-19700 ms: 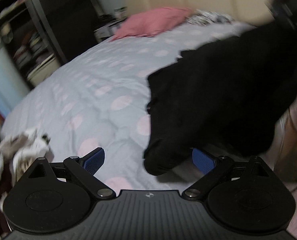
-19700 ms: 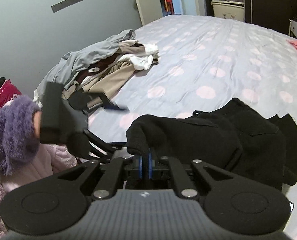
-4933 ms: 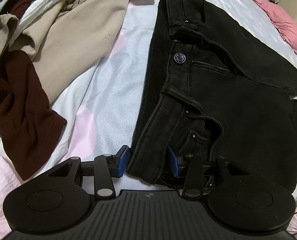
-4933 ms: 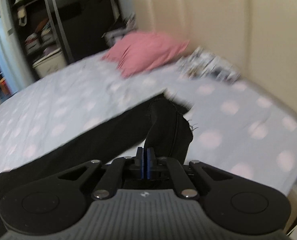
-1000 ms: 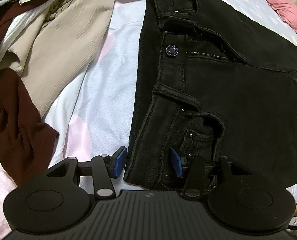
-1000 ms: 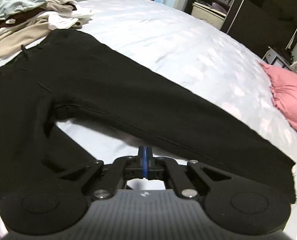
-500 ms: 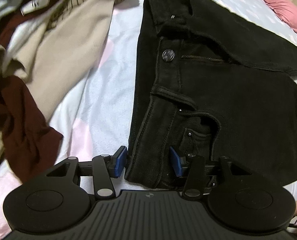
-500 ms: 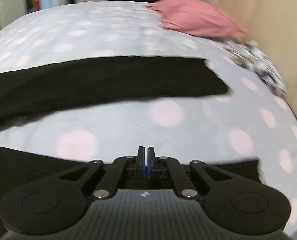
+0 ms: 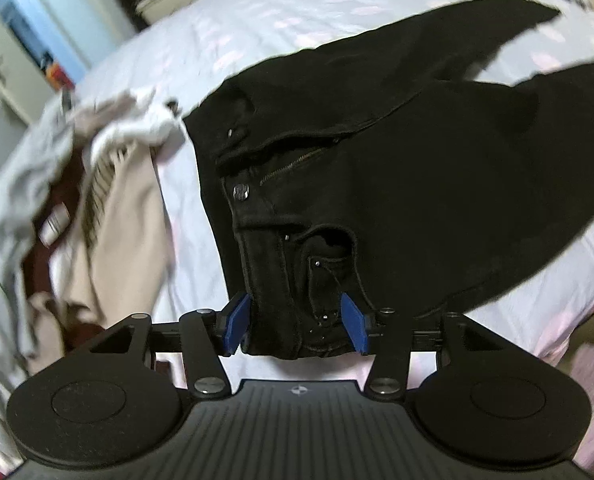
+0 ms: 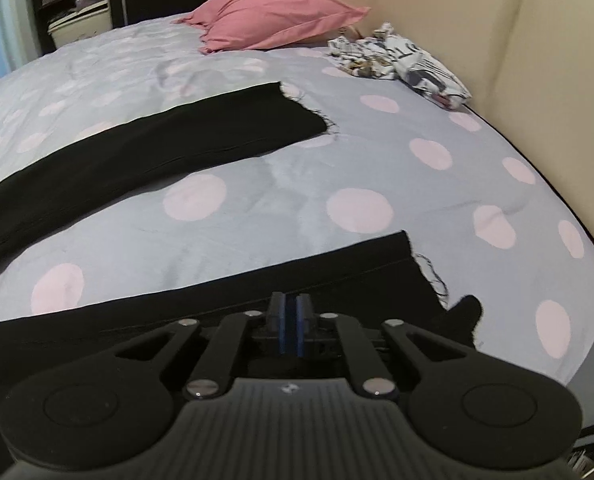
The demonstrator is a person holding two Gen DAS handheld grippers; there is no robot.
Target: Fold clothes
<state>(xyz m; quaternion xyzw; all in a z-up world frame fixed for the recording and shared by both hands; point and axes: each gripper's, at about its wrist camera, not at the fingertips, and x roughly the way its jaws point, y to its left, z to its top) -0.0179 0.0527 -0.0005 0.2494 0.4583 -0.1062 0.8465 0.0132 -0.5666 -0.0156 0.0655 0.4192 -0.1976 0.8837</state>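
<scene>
Black jeans (image 9: 417, 180) lie spread on the dotted bedsheet (image 10: 281, 208), button and zip facing up. In the left wrist view my left gripper (image 9: 295, 325) is shut on the waistband corner by the front pocket, and thick denim fills the gap between its blue pads. In the right wrist view the far leg (image 10: 157, 152) lies flat, and the near leg (image 10: 237, 296) runs under my right gripper (image 10: 291, 322) close to its frayed hem. The right pads stand almost together. I cannot tell whether cloth is pinched between them.
A heap of beige, white, grey and brown clothes (image 9: 97, 200) lies left of the jeans' waist. A pink pillow (image 10: 277, 16) and a crumpled patterned garment (image 10: 409, 60) sit by the beige headboard (image 10: 537, 60). The bed edge drops off at the right.
The left gripper has tilted up with the waistband corner, so the jeans' legs now show. The right gripper has come down over the near leg's hem.
</scene>
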